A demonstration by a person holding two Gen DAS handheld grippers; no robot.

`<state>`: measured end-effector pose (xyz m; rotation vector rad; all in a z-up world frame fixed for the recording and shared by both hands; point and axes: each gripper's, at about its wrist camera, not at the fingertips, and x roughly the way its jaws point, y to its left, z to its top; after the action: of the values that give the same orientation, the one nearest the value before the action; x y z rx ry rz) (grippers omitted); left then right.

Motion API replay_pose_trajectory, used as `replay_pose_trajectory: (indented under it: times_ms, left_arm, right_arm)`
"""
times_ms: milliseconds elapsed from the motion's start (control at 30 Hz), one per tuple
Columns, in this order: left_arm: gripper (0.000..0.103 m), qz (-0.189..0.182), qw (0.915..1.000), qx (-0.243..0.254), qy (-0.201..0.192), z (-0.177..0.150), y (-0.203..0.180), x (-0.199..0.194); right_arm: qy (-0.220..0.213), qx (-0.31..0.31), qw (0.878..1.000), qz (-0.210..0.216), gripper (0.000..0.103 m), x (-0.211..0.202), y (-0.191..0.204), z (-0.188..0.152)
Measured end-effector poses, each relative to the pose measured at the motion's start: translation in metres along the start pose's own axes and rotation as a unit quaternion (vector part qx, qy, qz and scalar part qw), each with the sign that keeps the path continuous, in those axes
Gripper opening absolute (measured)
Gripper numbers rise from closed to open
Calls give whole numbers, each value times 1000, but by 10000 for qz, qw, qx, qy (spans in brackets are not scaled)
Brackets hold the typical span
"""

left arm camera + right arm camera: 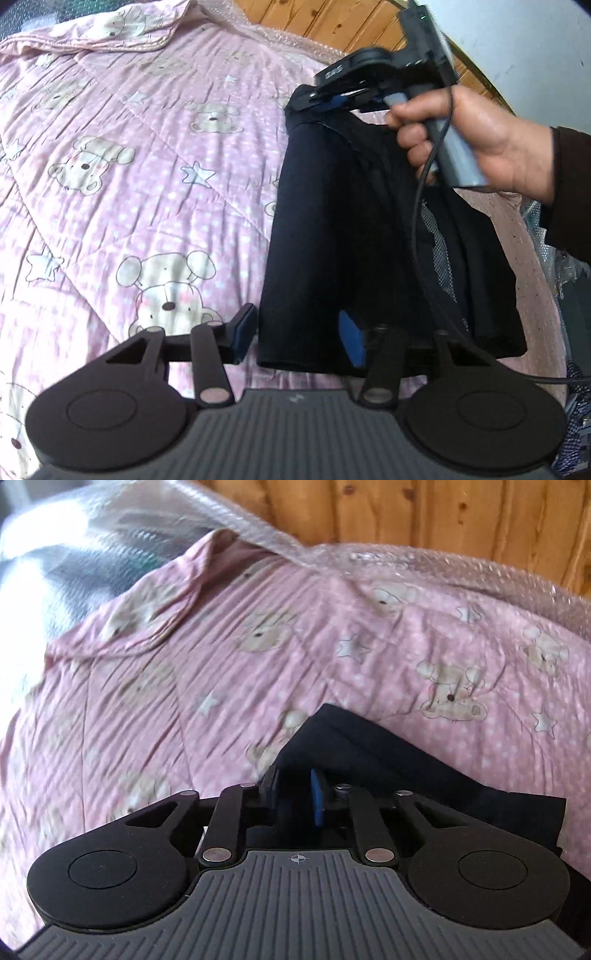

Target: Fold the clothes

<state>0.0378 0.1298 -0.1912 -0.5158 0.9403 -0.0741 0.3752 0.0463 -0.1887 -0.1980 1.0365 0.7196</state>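
Spreading across both views, a pink quilt (pixel 129 155) printed with teddy bears, stars and white dots covers the bed, its top edge turned back at the far end. Bubble wrap (pixel 388 561) lies along that far edge, against a wall of knotty wood panelling (pixel 406 509).

A dark navy garment (pixel 332 229) hangs over the quilt's right side, gathered into long vertical folds; a strip of pale mesh lining shows along one fold. Its upper corner is pinched in the right tool (pixel 334 101), whose blue pads are closed together on the cloth. In the right wrist view the same tool (pixel 295 794) has dark fabric (pixel 369 753) bunched between its narrow jaws, the cloth trailing off to the right over the quilt.

A person's right hand (pixel 469 144) grips that tool's grey handle, a dark sleeve showing at the wrist and a black cable looping down from the handle across the garment.

Lower in the left wrist view, the left tool (pixel 299 332) stands with its jaws apart around the garment's bottom hem. Its right blue pad (pixel 352 341) lies against the cloth, while the left pad sits just clear of the hem's edge, over the quilt.
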Motion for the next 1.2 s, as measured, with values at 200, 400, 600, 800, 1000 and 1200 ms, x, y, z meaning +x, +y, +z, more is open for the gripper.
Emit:
replay_pose_trajectory:
  times_ms: [200,400,600,800,1000,1200]
  left_arm:
    - [52,-79,9998,143,71,14,3,-2]
    - [52,-8,9960,833,313,27,0,-4]
    - [61,-89,9895,1444,-12,60,-39,-32]
    - [81,-641,9867,1456,326,80,-136,8]
    - [92,-1075,9704,1854,1118,86,-271,111]
    - [91,-695,9379,2866,1825,66,-374,202]
  right_arm:
    - [-673,755,9944,315,36,-93,-2,-56]
    - [-445,1515,9874,103,41,-93,-27,-137]
    - [-1593,2670,9478,-709,84,-214,-91,-234]
    - [-1278,3918,9018,-1299,80,-241,-171,-354]
    - [-1358,3008,9412,-725,19,-242,-170,-358]
    - [-1751,1937,9598,-1030,7,-271,-131,-340]
